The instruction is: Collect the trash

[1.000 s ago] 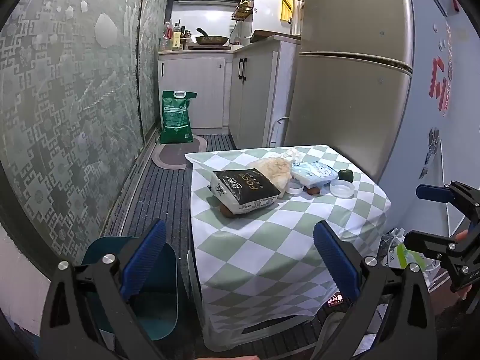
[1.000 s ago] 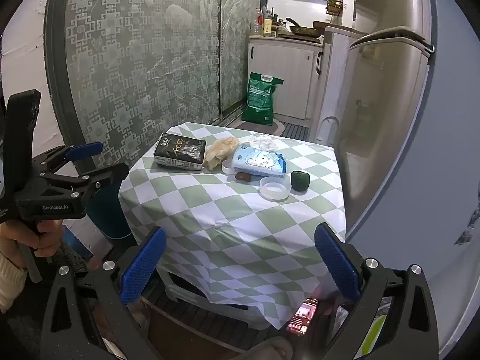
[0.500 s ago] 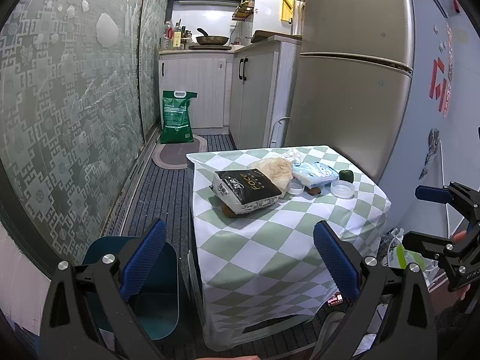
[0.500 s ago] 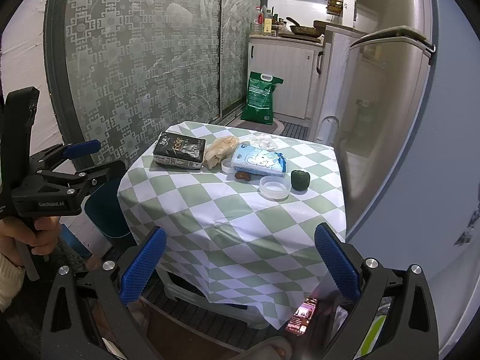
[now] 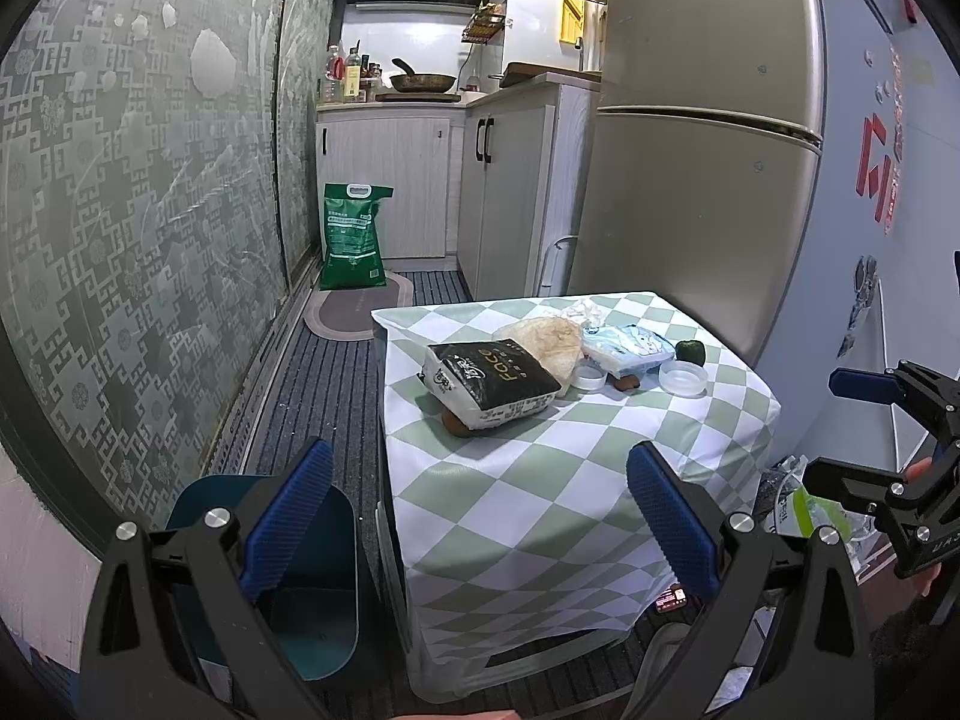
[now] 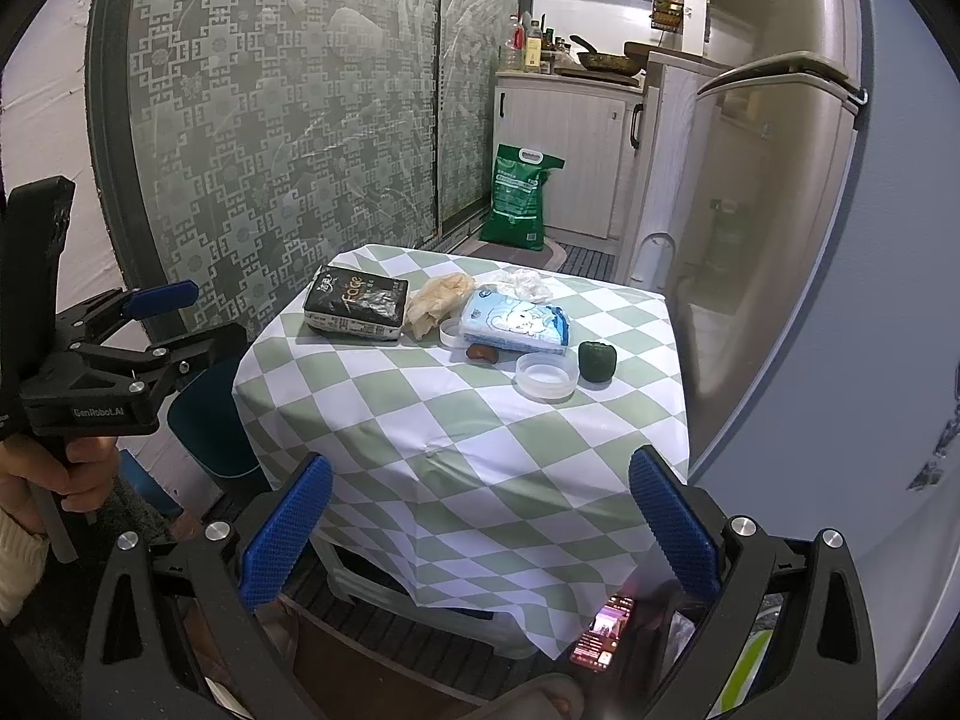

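Black packet (image 5: 495,373) on checkered table (image 5: 540,480) | well ahead of left tongs (image 5: 480,516), right tongs (image 6: 480,516) | both released, empty

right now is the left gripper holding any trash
No, the left gripper is open and empty, short of the table.

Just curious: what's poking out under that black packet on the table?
A brown lump shows beneath the black packet's near edge; the rest is covered, so I can't tell what it is.
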The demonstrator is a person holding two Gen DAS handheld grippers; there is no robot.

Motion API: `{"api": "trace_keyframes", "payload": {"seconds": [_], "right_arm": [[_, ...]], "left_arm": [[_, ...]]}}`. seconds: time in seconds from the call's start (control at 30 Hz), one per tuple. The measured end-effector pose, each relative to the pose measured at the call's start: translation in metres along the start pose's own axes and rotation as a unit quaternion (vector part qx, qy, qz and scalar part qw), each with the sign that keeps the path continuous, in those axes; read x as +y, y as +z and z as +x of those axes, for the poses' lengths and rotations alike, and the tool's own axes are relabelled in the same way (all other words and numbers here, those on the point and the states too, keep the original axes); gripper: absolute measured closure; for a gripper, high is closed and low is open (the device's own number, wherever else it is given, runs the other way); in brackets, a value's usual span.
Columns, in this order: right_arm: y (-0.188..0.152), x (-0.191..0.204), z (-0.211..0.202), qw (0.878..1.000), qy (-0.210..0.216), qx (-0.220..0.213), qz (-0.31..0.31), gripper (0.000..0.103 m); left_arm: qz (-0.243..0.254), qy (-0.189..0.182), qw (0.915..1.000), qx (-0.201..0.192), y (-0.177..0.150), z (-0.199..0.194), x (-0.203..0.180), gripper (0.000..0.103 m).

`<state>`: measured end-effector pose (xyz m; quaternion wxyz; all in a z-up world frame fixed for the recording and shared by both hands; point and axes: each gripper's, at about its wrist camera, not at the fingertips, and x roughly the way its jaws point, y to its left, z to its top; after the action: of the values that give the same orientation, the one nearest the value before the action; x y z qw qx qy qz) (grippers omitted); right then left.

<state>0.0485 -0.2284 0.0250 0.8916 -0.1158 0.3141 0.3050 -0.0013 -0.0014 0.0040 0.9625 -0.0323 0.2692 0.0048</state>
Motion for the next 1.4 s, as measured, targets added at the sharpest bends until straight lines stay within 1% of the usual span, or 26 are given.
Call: {"api": "trace_keyframes", "payload": {"seconds": [1.4], "right_arm": [[-0.0017, -0.0025, 0.0012, 1.0, -0.003, 0.004, 0.0, 0.003]], "left_arm": [[0.005, -0.006, 1.0, 0.004, -0.0032, 0.0, -0.002, 0.003]]}}
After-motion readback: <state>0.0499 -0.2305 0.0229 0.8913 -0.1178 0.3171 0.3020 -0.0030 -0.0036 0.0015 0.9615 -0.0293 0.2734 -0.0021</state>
